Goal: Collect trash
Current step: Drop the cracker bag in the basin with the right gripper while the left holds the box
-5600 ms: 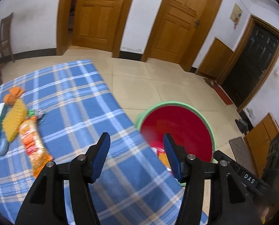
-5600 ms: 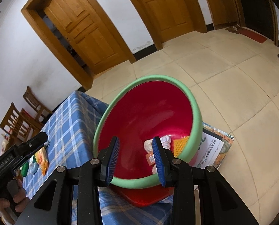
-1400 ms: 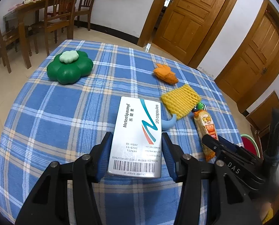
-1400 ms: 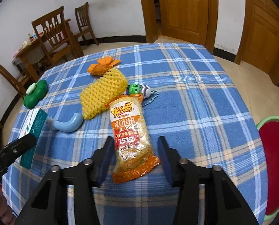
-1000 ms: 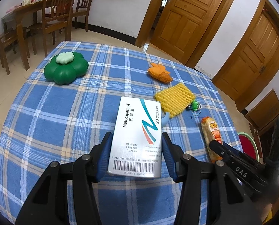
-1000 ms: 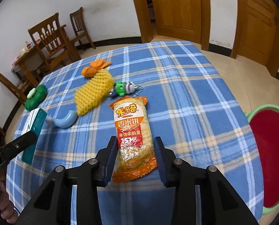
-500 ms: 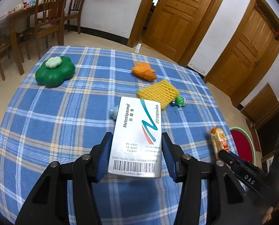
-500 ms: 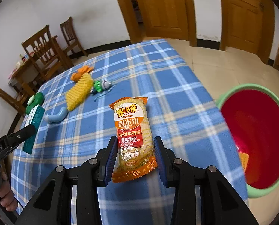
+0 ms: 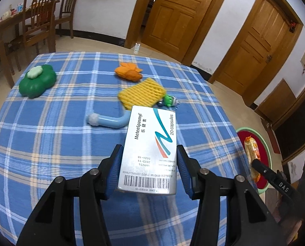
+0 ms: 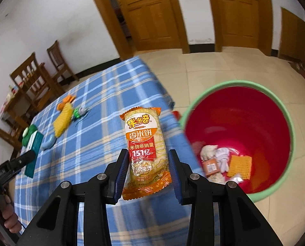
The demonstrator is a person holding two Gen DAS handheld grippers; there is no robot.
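Note:
My left gripper (image 9: 148, 172) is shut on a white medicine box (image 9: 152, 143) and holds it above the blue checked tablecloth (image 9: 49, 135). My right gripper (image 10: 148, 172) is shut on an orange rice-cracker packet (image 10: 145, 143), held over the table's edge just left of the red bin with a green rim (image 10: 242, 127). The bin holds several scraps of trash (image 10: 224, 162). In the left wrist view the packet (image 9: 252, 153) hangs in front of the bin (image 9: 265, 143). In the right wrist view the box (image 10: 34, 145) shows at the far left.
On the cloth lie a yellow foam net (image 9: 142, 96), an orange peel (image 9: 128, 72), a light blue curved tube (image 9: 109, 122), a small green toy (image 9: 169, 100) and a green flower-shaped box (image 9: 37, 82). Wooden chairs (image 9: 39, 20) stand behind the table. Tiled floor surrounds the bin.
Both grippers have moved right toward the bin, each with its item lifted off the cloth. The packet now sits beside the bin's rim, and the bin's inside has come into view.

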